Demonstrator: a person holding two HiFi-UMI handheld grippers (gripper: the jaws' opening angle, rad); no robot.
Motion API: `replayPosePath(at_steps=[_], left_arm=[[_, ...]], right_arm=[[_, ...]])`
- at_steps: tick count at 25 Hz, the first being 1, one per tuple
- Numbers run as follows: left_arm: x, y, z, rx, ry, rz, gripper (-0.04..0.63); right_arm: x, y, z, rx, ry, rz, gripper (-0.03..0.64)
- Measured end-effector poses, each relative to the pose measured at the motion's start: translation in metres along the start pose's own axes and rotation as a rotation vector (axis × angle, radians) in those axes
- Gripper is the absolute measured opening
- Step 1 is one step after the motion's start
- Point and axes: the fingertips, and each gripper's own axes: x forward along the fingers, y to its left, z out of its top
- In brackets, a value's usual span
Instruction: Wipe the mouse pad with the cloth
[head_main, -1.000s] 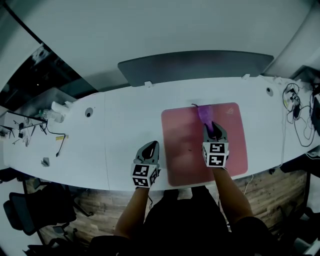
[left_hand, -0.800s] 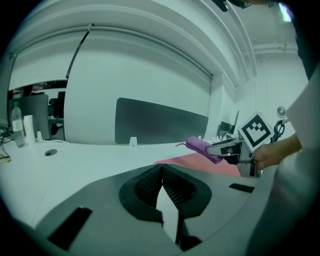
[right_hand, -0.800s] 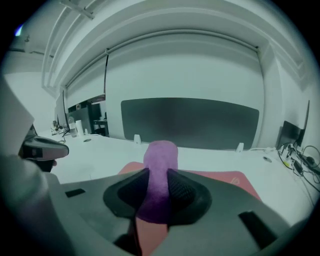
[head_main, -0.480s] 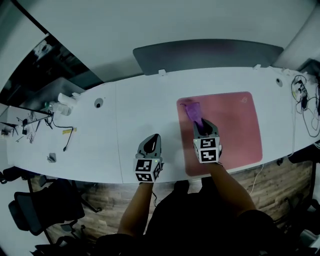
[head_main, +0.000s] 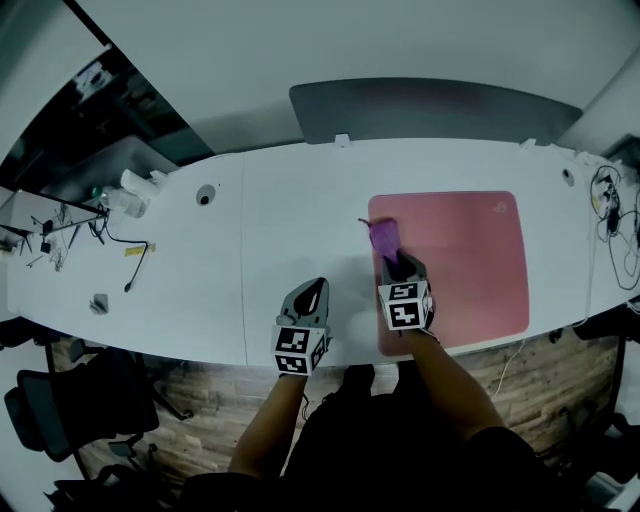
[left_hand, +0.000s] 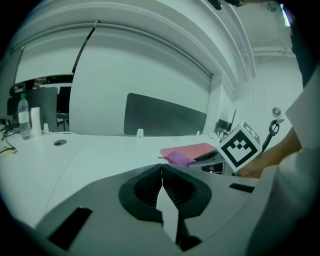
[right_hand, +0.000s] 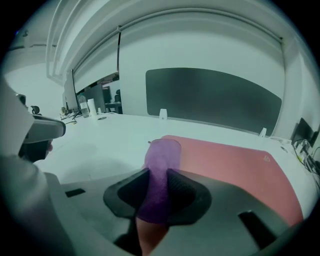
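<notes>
Pad (head_main: 460, 260) pink, right side of desk (head_main: 270, 220). Cloth (head_main: 384, 236) pinched in right gripper (head_main: 399, 264), trailing onto pad's far-left corner. Left gripper (head_main: 312, 294) pressed together, empty, left of pad. Wiping likely mid-stroke; next sweep probably rightward over rest.

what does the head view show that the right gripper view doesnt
Head view only: the pad's whole outline, the wood floor and a chair below the desk.
Right gripper view only: a close look at the right gripper, its jaws shut on the cloth.
Both: the pink pad, the purple cloth at its left edge, the white desk and the grey panel behind it.
</notes>
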Motion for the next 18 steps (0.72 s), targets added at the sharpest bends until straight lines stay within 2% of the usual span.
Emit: replayPosePath(at_steps=[9, 13, 18], left_arm=[[0.002, -0.008, -0.003, -0.006, 0.007, -0.005, 0.021], [0.007, -0.024, 0.001, -0.024, 0.006, -0.036, 0.021], [0.016, -0.039, 0.004, -0.007, 0.014, -0.046, 0.021]], right_arm=[[0.002, -0.002, 0.002, -0.038, -0.002, -0.049, 0.121], [0.0, -0.014, -0.002, -0.04, 0.005, -0.054, 0.123], [-0.003, -0.03, -0.005, -0.03, -0.004, -0.055, 0.124]])
